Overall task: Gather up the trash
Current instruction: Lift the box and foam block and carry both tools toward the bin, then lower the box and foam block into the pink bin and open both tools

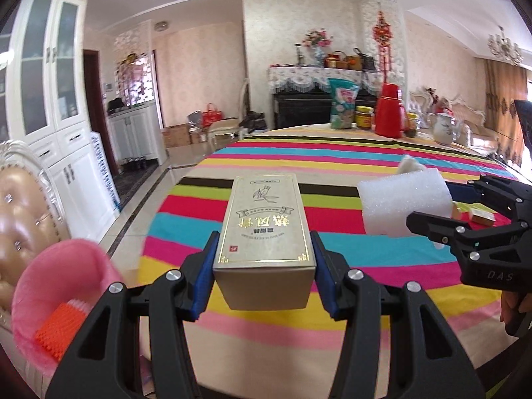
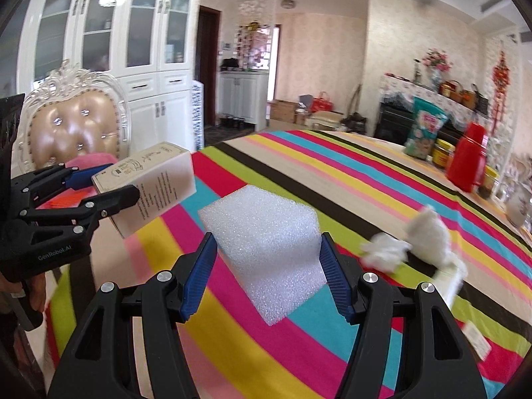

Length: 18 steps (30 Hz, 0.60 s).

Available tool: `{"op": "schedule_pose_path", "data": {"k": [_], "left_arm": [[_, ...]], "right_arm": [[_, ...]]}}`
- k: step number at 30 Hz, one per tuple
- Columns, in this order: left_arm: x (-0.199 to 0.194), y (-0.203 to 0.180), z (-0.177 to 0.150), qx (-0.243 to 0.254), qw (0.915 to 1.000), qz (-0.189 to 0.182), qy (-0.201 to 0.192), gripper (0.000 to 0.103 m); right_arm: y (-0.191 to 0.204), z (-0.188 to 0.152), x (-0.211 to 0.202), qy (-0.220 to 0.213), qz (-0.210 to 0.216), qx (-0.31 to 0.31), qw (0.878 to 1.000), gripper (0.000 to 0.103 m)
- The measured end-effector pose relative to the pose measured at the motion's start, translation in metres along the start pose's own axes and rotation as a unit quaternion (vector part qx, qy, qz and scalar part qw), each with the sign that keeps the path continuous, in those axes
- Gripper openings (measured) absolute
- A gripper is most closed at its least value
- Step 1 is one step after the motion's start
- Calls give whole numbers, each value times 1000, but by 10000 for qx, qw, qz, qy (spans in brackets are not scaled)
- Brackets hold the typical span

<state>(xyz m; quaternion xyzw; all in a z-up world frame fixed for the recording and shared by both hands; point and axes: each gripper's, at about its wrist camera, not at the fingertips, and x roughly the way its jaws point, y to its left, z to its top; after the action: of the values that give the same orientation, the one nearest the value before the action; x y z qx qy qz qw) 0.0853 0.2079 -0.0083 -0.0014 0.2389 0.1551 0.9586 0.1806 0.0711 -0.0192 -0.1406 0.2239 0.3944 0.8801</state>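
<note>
My left gripper (image 1: 264, 259) is shut on a pale gold carton (image 1: 264, 229) with gilt lettering, held above the striped tablecloth (image 1: 332, 153). The same carton (image 2: 149, 183) shows at the left of the right wrist view, clamped in the left gripper (image 2: 106, 188). My right gripper (image 2: 266, 259) is shut on a white foam block (image 2: 266, 242), also lifted off the cloth. That block (image 1: 404, 202) and the right gripper (image 1: 442, 209) appear at the right of the left wrist view. Crumpled white tissue (image 2: 412, 242) lies on the table to the right. A pink bin (image 1: 63, 289) with an orange item inside sits at lower left.
A gold padded chair (image 2: 76, 129) stands by the table's left edge, with white cabinets (image 2: 133, 33) behind. At the table's far side stand a red thermos (image 1: 389, 111), a green bag (image 1: 344, 103), jars and a white teapot (image 1: 444, 128). Small cartons (image 1: 482, 216) lie near the right edge.
</note>
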Motion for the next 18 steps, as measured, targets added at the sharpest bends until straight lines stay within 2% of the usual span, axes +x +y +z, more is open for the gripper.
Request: {"op": "schedule_pose_path", "data": {"k": [9,18], "left_arm": [[-34,84,-18,-522,9973,507,-82,51],[-61,171,-35,-906,9882,1231,-62,51]], "right_arm": [[77,35,31,-23,742,-324,9967,60],[142,58,52,-72,1316,-629,9893,60]]}}
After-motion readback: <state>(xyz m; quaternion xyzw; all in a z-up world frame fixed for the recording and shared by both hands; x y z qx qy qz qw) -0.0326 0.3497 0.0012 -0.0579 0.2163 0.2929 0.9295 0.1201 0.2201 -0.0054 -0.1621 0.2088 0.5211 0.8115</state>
